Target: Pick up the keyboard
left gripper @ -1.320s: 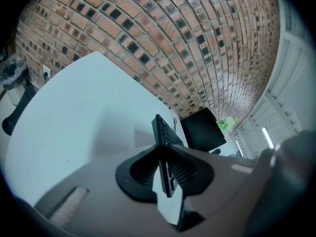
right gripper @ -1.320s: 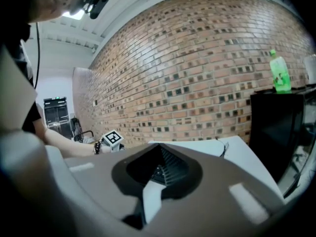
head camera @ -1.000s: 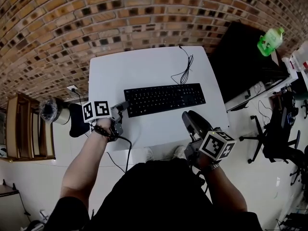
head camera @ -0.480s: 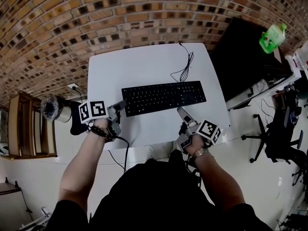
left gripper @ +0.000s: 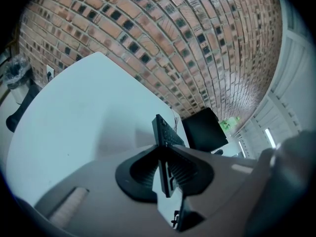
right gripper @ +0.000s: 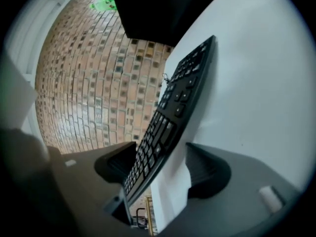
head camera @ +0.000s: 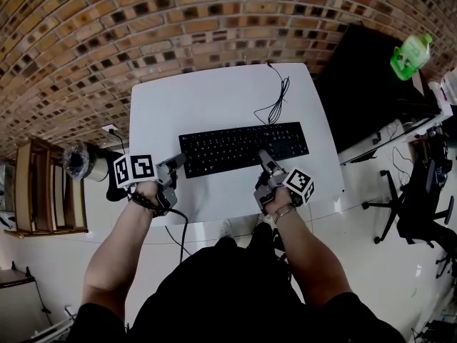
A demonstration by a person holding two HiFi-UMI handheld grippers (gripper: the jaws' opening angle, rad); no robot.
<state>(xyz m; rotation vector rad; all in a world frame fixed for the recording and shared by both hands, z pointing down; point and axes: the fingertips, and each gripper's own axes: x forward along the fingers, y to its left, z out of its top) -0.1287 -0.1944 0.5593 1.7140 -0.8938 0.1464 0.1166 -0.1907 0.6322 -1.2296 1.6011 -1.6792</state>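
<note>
A black keyboard (head camera: 243, 147) lies across the middle of the white table (head camera: 207, 98). My left gripper (head camera: 178, 164) is at the keyboard's left end. In the left gripper view the keyboard (left gripper: 165, 131) runs away edge-on, and the left gripper (left gripper: 165, 174) is shut on its thin near end. My right gripper (head camera: 263, 161) is at the keyboard's front edge, right of centre. In the right gripper view the keyboard (right gripper: 173, 117) passes between the wide-open jaws of the right gripper (right gripper: 165, 169), and the pads do not press on it.
The keyboard's cable (head camera: 275, 102) loops toward the table's far edge. A black desk (head camera: 364, 77) stands at the right with a green bottle (head camera: 410, 56) on it. A wooden shelf (head camera: 32, 191) stands at the left, an office chair (head camera: 421, 206) at the right, a brick wall behind.
My right gripper came down and forward from off the table's front edge to the keyboard, rolled, and opened wide around its front edge. The left gripper stayed put.
</note>
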